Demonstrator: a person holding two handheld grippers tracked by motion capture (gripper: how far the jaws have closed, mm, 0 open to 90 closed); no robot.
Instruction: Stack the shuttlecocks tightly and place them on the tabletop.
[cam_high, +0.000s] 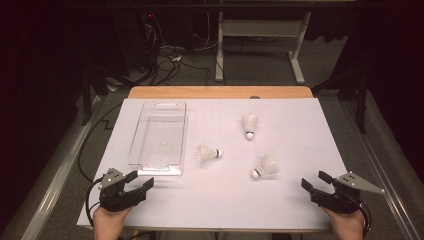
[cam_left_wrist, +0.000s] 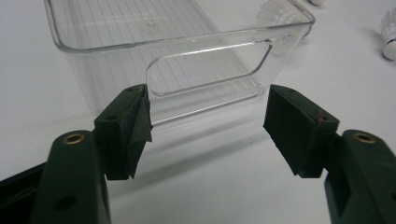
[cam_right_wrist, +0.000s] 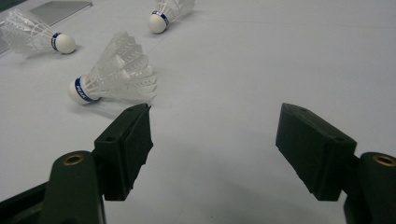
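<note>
Three shuttlecocks are lying on the counter (cam_high: 300, 210): the nearest shuttlecock (cam_high: 264, 167) ahead of my right tongs (cam_high: 315, 182), which I'm holding open. My left tongs (cam_high: 141, 180) are gaping empty just before the clear bin (cam_high: 159, 132).

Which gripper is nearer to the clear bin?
Left. The left gripper sits open just off the near end of the clear bin, facing its handle cutout. The right gripper is open at the table's far right corner, beyond the shuttlecocks.
</note>
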